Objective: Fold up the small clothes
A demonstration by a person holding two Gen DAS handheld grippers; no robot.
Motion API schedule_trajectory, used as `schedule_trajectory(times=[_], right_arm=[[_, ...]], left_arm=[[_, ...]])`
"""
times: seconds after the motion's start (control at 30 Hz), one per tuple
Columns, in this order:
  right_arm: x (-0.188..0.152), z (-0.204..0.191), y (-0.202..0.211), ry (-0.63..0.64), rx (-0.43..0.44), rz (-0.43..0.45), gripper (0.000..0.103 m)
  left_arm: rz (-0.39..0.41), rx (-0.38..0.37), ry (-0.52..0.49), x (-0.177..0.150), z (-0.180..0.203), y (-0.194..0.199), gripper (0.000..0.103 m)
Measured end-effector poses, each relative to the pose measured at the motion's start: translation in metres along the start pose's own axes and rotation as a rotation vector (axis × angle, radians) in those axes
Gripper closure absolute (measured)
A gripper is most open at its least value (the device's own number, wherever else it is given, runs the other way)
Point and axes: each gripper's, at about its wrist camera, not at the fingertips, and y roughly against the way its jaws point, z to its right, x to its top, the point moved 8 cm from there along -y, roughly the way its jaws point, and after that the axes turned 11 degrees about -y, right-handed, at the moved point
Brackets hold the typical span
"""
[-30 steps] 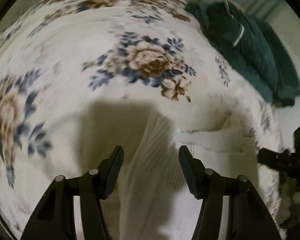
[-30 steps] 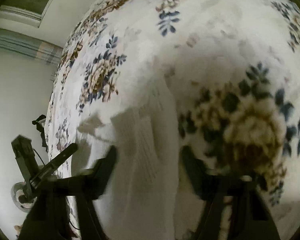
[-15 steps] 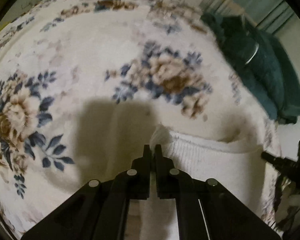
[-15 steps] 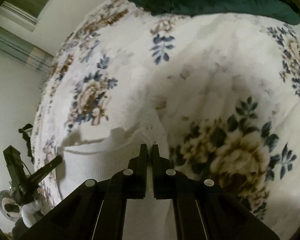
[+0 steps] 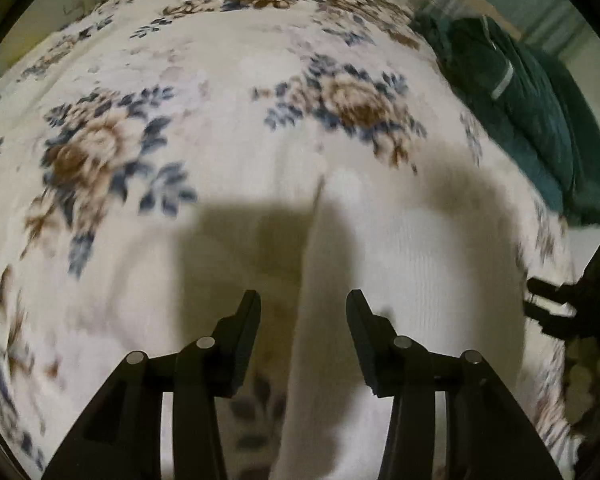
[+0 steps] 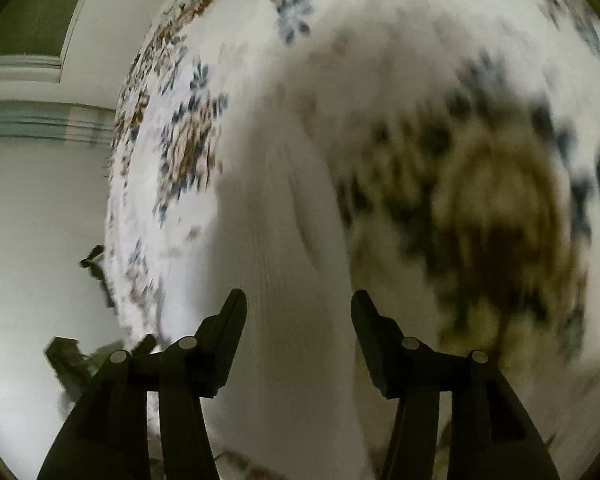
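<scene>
Lying flat on the floral blanket point(image 5: 228, 176), the white ribbed garment point(image 5: 412, 264) sits near its right edge. Both the left tongs point(image 5: 303, 312) and right tongs point(image 6: 299, 312) hang released above it, gripping nothing. Dark green clothing point(image 5: 540, 112) lies at the far right corner.

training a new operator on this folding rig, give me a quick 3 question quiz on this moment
1. True or false: the left gripper has its fingers clamped on the white knit garment.
2. Multiple choice: what lies at the far right edge of the floral blanket in the left wrist view? A) a dark green folded item B) a red pillow C) a stack of books
3. Fill in: the right gripper is ____, with the white garment passing between its fingers.

Key
1. False: the fingers are spread apart and grip nothing.
2. A, the dark green folded item.
3. Open.
</scene>
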Motion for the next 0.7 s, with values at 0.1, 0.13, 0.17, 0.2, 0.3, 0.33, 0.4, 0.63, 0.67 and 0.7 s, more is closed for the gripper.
schedule_trajectory(times=[0.1,0.13,0.17,0.2,0.3,0.33,0.4,0.63,0.67,0.7], right_arm=[[-0.034,0.014,0.0,-0.03,0.019,-0.033,0.046],[-0.044,0.019,-0.002,-0.048,0.019,-0.045,0.046],[-0.053,0.022,-0.004,-0.064,0.025,-0.057,0.046],[-0.061,0.025,-0.006,-0.075,0.031,-0.067,0.046],[-0.078,0.033,-0.017,-0.09,0.023,-0.079,0.046],[-0.081,0.034,-0.02,-0.096,0.021,-0.082,0.046],[-0.083,0.036,-0.024,-0.1,0.017,-0.072,0.046],[-0.082,0.031,-0.023,-0.05,-0.009,-0.019,0.065],[-0.081,0.03,-0.021,-0.051,-0.01,-0.012,0.07],[-0.08,0.029,-0.019,-0.056,-0.009,-0.005,0.075]], left_arm=[[-0.053,0.033,-0.015,-0.029,0.006,-0.008,0.061],[-0.062,0.032,-0.008,-0.034,0.007,-0.011,0.061],[-0.065,0.024,-0.001,-0.038,0.009,-0.014,0.061],[-0.066,0.027,0.0,-0.04,0.009,-0.015,0.061],[-0.06,0.019,0.018,-0.042,0.008,-0.017,0.061],[-0.06,0.018,0.018,-0.041,0.009,-0.017,0.061],[-0.065,0.013,0.013,-0.042,0.009,-0.02,0.061],[-0.028,-0.059,0.012,-0.042,0.012,-0.015,0.074],[-0.022,-0.073,0.009,-0.042,0.014,-0.014,0.092],[-0.014,-0.073,0.008,-0.042,0.014,-0.011,0.093]])
